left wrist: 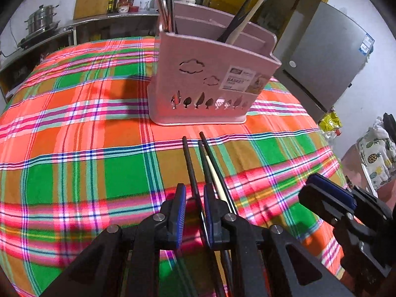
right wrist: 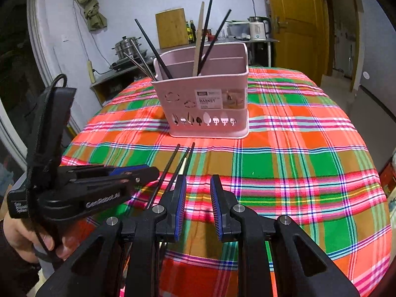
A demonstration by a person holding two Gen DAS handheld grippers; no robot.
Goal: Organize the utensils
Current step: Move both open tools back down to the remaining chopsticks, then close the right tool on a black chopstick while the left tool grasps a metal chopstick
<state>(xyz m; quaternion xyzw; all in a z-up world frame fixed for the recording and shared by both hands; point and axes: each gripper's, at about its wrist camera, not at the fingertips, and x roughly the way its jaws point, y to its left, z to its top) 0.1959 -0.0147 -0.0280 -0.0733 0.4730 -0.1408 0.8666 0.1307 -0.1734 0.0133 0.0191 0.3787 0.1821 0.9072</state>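
A pink utensil basket (left wrist: 210, 84) stands on the plaid tablecloth (left wrist: 86, 148) and holds black chopsticks, metal chopsticks and a wooden spoon; it also shows in the right wrist view (right wrist: 205, 104). Several black chopsticks (left wrist: 190, 165) and one pale chopstick (left wrist: 215, 178) lie on the cloth in front of it. My left gripper (left wrist: 194, 199) hangs low over them, its fingers narrowly apart around one black chopstick. My right gripper (right wrist: 198, 193) is open and empty just right of the chopsticks (right wrist: 170, 170). It shows at the right of the left wrist view (left wrist: 326, 195).
A counter (left wrist: 74, 27) with steel pots, bottles and a cutting board runs behind the table. A grey fridge (left wrist: 329, 57) stands at the right, a yellow door (right wrist: 294, 19) beyond. The left gripper's body (right wrist: 81, 188) sits close at my right gripper's left.
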